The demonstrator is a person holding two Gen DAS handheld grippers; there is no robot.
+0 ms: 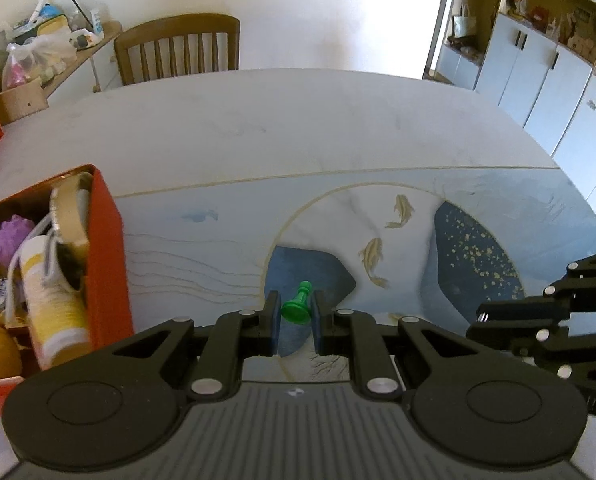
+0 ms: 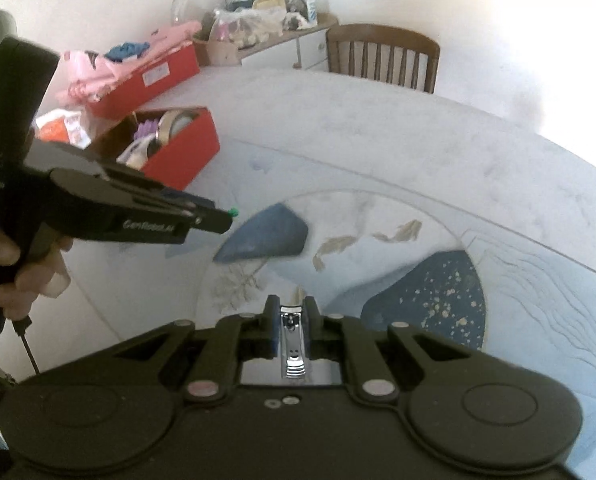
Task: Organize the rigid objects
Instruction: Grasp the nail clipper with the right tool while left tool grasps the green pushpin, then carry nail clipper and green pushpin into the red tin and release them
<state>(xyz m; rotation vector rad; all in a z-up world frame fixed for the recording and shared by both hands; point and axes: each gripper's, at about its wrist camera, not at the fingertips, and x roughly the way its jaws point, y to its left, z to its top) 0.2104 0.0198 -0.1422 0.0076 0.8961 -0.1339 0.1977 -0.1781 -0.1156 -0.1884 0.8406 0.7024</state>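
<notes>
My left gripper (image 1: 296,304) is shut on a green chess pawn (image 1: 297,304), held above the table with its head pointing away. In the right wrist view the left gripper (image 2: 226,216) shows from the side, with only the pawn's green tip (image 2: 232,211) visible. My right gripper (image 2: 292,308) is shut on a silver nail clipper (image 2: 292,344), gripped at its far end, its body lying back toward the camera. A red box (image 1: 108,248) holding tape, a tube and a purple ball sits to the left; it also shows in the right wrist view (image 2: 186,156).
The table (image 1: 298,128) has a pale top with blue patches and fish drawings. A second red box (image 2: 150,76) with pink cloth lies behind the first. A wooden chair (image 1: 178,46) stands at the far edge. A cluttered shelf (image 1: 50,36) is at left, cabinets (image 1: 538,60) at right.
</notes>
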